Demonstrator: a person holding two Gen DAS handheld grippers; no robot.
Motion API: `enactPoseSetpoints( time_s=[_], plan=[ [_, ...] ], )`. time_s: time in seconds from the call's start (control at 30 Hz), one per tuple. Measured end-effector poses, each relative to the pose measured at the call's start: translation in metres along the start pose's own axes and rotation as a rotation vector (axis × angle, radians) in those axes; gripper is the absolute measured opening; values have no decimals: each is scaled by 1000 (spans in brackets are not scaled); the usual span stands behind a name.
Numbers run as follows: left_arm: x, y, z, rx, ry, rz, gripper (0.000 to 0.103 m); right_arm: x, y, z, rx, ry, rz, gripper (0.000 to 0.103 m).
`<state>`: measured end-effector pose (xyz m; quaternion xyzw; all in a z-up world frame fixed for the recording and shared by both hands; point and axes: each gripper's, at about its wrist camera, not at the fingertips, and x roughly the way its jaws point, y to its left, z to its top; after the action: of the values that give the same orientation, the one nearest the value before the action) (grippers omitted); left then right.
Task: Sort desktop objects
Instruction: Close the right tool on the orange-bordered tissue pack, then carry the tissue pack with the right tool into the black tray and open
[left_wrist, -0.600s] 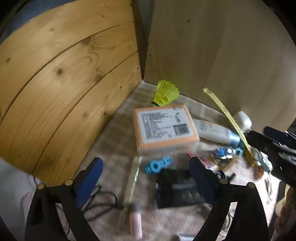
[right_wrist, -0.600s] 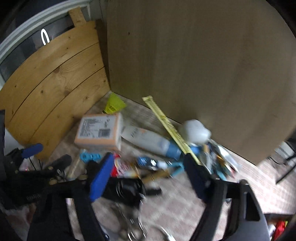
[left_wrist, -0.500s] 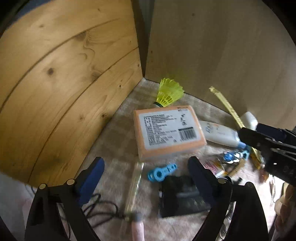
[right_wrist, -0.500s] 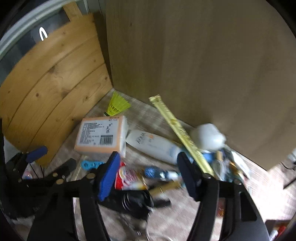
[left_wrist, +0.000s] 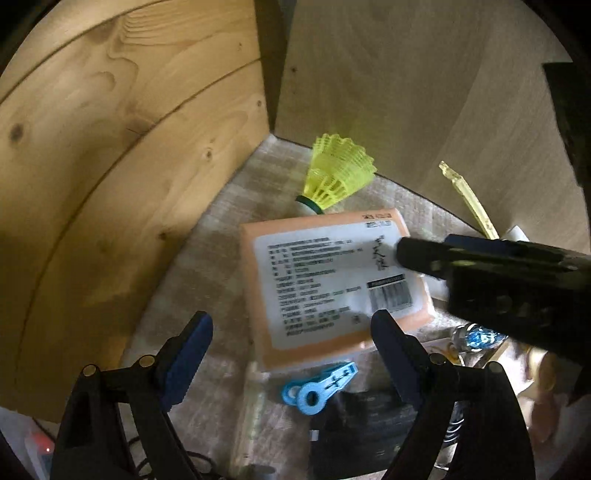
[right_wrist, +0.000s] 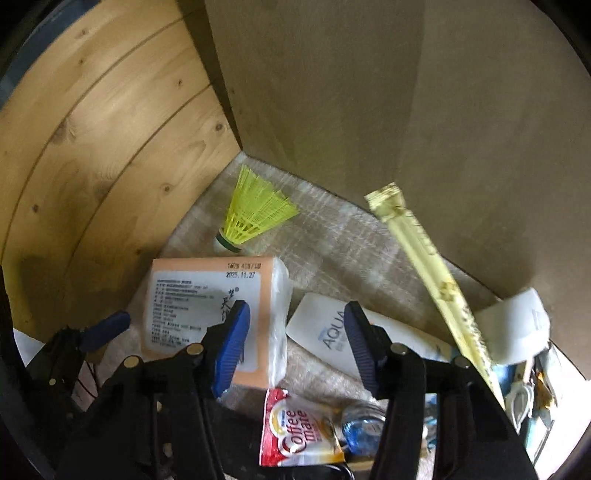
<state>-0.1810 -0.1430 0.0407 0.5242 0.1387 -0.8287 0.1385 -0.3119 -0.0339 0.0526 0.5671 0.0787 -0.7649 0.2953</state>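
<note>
A: Right wrist: right gripper (right_wrist: 295, 339) has come in over the pack (right_wrist: 207, 314), jaws apart, nothing pinched.
B: Left gripper (left_wrist: 291, 347)?
A: Wide apart, pack's near edge between its jaws. Shuttlecock (right_wrist: 255, 216) beyond, in the corner.
B: Pack probably goes first.

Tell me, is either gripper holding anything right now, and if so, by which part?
Nothing is held. The left gripper and right gripper both hang with jaws open above the orange tissue pack.
</note>
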Motion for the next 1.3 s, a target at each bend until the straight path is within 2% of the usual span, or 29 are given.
enactPoseSetpoints(
  time_s=[0.07,0.2,0.23,0.4,0.5,0.7,0.83,0.9,1.1,1.3],
  plan=[
    [2,-4,1,10,3,-8,87,4,5,-1,2,9,9,53],
    [7,-13,2,22,17,-68,84,11,13,-2,37,42,111,52],
    [8,-14,2,20,19,-61,84,13,14,-3,49,52,141,47],
    [3,-11,0,-17,21,-93,83,5,19,-11,75,43,143,47],
    [-9,-19,-6,10,16,-90,83,-8,26,-18,34,34,109,47],
    [-51,-43,-18,46,-23,-117,83,-59,20,-42,63,0,104,47],
    [-88,-74,-33,126,-52,-122,83,-107,0,-65,82,-52,83,47],
    [-102,-90,-39,163,-69,-134,83,-137,-11,-83,110,-88,74,47],
    [-145,-149,-73,276,-92,-200,83,-187,-48,-129,166,-149,42,47],
    [-160,-212,-119,382,-78,-278,83,-234,-97,-193,248,-164,-11,47]
  ],
)
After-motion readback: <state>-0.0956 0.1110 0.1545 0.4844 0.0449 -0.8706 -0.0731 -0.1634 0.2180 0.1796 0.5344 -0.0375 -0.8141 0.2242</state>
